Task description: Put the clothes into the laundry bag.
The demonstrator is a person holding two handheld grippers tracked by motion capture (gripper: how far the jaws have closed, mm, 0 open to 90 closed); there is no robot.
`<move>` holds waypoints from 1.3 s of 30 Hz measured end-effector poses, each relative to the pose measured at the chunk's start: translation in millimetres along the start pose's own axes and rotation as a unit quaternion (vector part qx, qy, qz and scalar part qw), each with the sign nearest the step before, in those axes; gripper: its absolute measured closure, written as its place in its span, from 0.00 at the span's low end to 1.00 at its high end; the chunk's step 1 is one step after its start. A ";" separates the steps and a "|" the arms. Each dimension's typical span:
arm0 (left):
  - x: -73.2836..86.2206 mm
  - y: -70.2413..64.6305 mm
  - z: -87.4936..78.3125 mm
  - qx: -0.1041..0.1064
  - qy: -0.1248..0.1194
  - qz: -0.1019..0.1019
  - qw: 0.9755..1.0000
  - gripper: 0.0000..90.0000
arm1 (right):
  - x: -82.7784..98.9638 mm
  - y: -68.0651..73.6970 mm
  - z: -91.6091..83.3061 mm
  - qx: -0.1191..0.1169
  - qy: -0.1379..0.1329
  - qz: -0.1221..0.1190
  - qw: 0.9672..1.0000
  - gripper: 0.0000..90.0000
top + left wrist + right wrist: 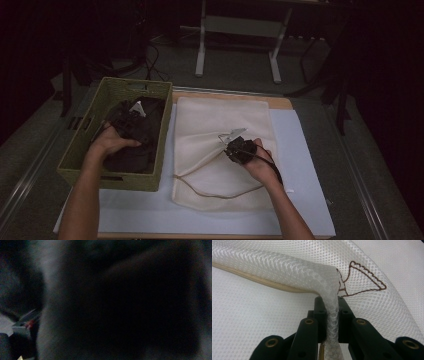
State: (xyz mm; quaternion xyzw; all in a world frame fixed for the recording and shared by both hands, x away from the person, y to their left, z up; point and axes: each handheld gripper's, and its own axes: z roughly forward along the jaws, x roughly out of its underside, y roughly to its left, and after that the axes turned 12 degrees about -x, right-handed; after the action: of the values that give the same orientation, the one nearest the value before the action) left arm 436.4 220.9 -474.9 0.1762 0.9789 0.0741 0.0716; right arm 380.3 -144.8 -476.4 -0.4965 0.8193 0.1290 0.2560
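A green woven basket [164,145] at the left holds a heap of dark clothes [131,156]. My left gripper [134,119] is down among these clothes, its grey plate pointing up; its jaws are hidden. In the left gripper view, blurred dark fabric [125,302] sits right against the lens. A white mesh bag [220,120] lies flat in the middle. My right gripper [225,141] rests on it, shut on a pinched-up fold of the mesh [332,302]. A beige zipper edge [262,280] and brown stitching [362,282] show on the bag [287,267].
A white sheet [300,165] covers the wooden table [280,102] under the bag and the basket. A beige edge of the bag [210,192] curves near the front. Beyond the table stand a white frame [240,30] and dark floor.
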 end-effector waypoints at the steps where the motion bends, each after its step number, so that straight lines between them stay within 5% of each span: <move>1: -1.3 -1.1 4.4 -0.007 -0.002 -0.007 1.000 0.00 | -0.2 0.2 0.7 0.001 -0.001 0.000 1.000 0.91; 9: 3.7 0.3 23.6 -0.024 -0.024 -0.037 0.999 0.00 | -1.4 1.1 4.2 -0.001 0.003 0.001 1.000 0.91; 14: -0.2 -2.1 28.1 -0.048 -0.017 -0.059 0.997 0.01 | -3.2 3.2 4.9 -0.001 0.006 -0.003 1.000 0.91; 17: 1.2 2.6 22.6 -0.062 -0.018 -0.067 0.996 0.16 | -3.1 3.8 2.2 -0.001 0.003 -0.005 1.000 0.90; 22: 2.2 3.3 17.7 -0.078 -0.017 -0.063 0.995 0.43 | -2.5 2.3 -0.5 -0.004 0.001 -0.005 1.000 0.90; 27: -0.6 2.9 10.1 -0.085 -0.004 -0.031 0.996 0.61 | -1.8 2.1 -0.3 -0.005 -0.001 -0.003 1.000 0.90; 39: 5.0 10.5 -21.9 -0.089 -0.006 -0.007 0.996 0.64 | -4.6 -2.9 -3.2 -0.010 -0.004 0.009 1.000 0.95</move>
State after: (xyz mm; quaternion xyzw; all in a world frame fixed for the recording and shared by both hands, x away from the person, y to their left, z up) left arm 431.7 229.8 -452.3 0.1627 0.9692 0.1594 0.0934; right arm 383.6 -144.3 -471.1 -0.4913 0.8212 0.1418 0.2534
